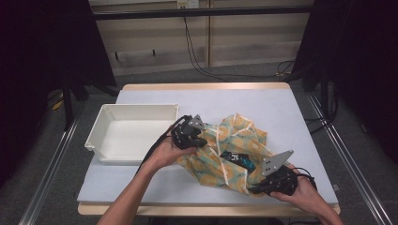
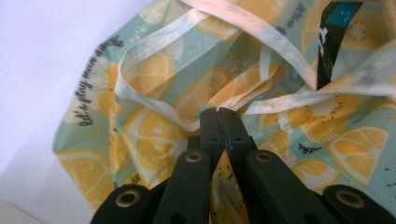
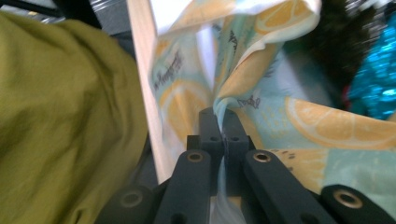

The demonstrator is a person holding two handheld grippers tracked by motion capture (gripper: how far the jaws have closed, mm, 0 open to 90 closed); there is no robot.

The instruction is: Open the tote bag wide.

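High view showing both grips already made, left gripper (image 1: 199, 140) and right gripper (image 1: 257, 188) each clamping shut on the lemon-print cloth bag (image 1: 234, 154) lying crumpled on the table (image 1: 155, 183) beside the white bin (image 1: 132, 133), lifting or spreading probably remaining.

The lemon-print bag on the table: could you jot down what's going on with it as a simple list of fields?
Item: lemon-print bag, crumpled, pale handles loose
Inside bag: dark packet with blue print, partly visible
Left gripper: shut on the bag's left edge, fabric pinched between its jaws
Right gripper: shut on the bag's near right edge
Nearby: white bin, left of the bag, nothing seen in it
Surface: table with a pale blue-grey top
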